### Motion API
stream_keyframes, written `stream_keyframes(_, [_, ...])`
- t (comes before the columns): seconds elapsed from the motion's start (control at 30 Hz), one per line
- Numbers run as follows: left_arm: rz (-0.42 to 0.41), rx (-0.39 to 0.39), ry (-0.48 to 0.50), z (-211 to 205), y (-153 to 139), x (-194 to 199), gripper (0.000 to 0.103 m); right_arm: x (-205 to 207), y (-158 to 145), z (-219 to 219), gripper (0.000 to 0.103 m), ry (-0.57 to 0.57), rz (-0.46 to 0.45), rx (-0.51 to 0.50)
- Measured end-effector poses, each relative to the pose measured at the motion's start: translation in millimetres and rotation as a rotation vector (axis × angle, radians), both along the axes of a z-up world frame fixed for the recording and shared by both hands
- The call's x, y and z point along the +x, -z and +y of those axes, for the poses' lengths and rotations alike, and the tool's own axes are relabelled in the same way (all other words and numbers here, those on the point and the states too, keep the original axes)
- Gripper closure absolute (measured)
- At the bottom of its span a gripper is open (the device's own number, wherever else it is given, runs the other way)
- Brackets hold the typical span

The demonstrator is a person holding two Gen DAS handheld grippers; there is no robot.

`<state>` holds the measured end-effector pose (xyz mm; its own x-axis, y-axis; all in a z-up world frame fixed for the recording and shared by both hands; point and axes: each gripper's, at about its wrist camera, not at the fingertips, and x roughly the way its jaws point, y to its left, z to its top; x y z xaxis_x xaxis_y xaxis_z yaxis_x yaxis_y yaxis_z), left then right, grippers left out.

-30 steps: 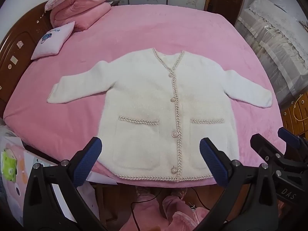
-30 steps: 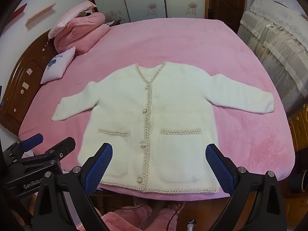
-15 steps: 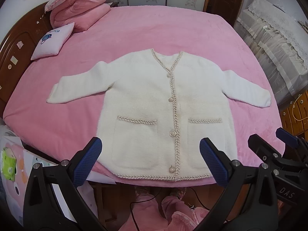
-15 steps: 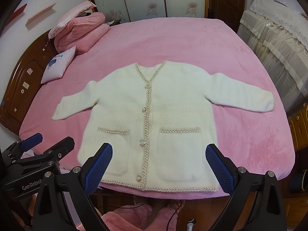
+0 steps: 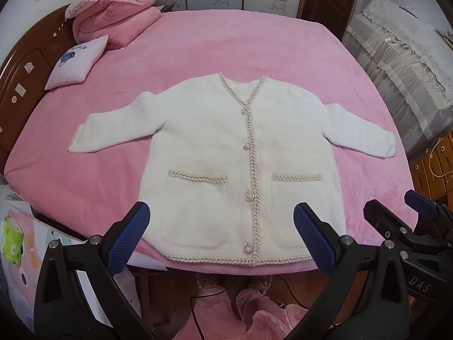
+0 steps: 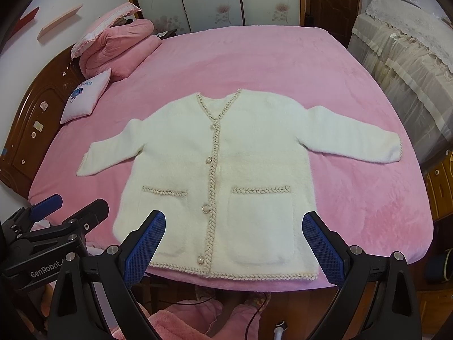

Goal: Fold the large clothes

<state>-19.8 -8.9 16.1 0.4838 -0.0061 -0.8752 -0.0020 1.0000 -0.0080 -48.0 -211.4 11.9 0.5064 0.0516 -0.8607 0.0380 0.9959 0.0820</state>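
Note:
A white fluffy cardigan (image 5: 226,153) (image 6: 235,170) with braided trim, pearl buttons and two front pockets lies flat and buttoned on the pink bed, both sleeves spread out to the sides, hem at the near bed edge. My left gripper (image 5: 220,235) hovers open above the hem, its blue pads wide apart and holding nothing. My right gripper (image 6: 233,240) is open too, likewise above the hem and empty. Each gripper shows at the edge of the other's view: the right gripper (image 5: 407,221) and the left gripper (image 6: 70,212).
The pink bed (image 5: 226,45) stretches far beyond the cardigan. A folded pink quilt (image 5: 119,14) and a small pillow (image 5: 76,62) sit at the far left by the wooden headboard (image 5: 19,79). Lace-covered furniture (image 5: 402,51) stands on the right. Pink-slippered feet (image 5: 254,311) and a cable are below.
Both grippers have drifted slightly, so the cardigan sits a little higher in the views. Nothing was grasped; the cardigan has not moved.

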Motion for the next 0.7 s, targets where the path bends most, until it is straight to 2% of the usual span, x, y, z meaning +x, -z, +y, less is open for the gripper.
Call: stream_keyframes(0.7, [0.014, 0.001, -0.032, -28.9, 2.1, -19.4, 0.002, -16.6, 16.3, -35.0, 0.004, 0.017, 0.054, 0.045])
